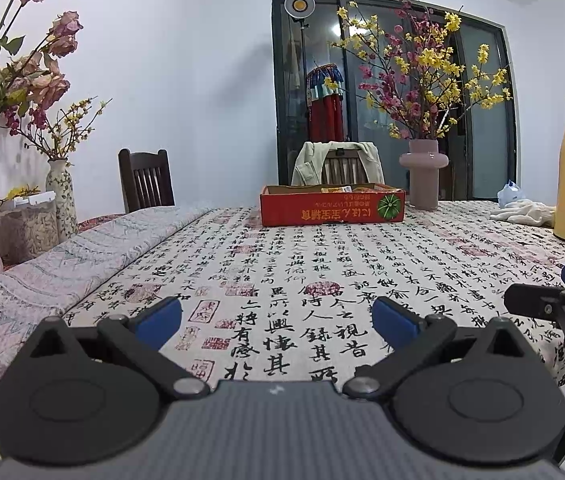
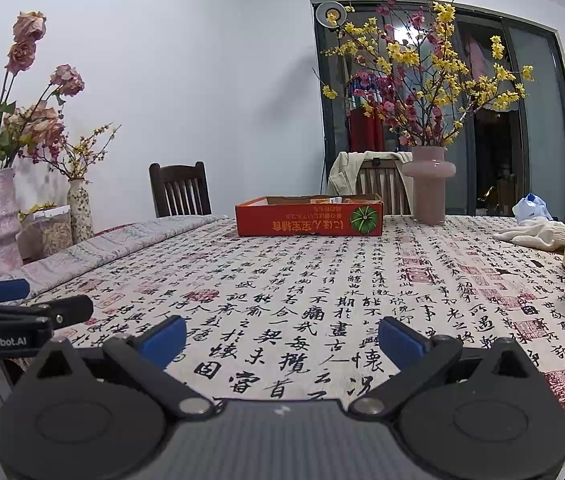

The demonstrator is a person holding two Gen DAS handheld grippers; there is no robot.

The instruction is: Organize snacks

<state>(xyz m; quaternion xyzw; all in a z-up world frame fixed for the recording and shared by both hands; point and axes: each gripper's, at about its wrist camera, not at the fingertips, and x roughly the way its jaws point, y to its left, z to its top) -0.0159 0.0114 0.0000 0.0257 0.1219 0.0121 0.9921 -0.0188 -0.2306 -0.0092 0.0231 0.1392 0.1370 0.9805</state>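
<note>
Both jaws stand wide apart and empty, on the left gripper [image 1: 277,317] and the right gripper [image 2: 281,338]. I think both should go forward slowly to the red snack box [image 2: 309,218], low and open-topped, at the tabletop's [image 2: 322,304] far side, with packets [image 2: 324,201] inside.

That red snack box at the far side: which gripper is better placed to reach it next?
Neither clearly. The red box sits about centred ahead of both the left gripper and right gripper, both open, empty and well short of it.

box [image 1: 332,210] on table's far side [image 1: 362,272] — vase [image 1: 423,174] right
</note>
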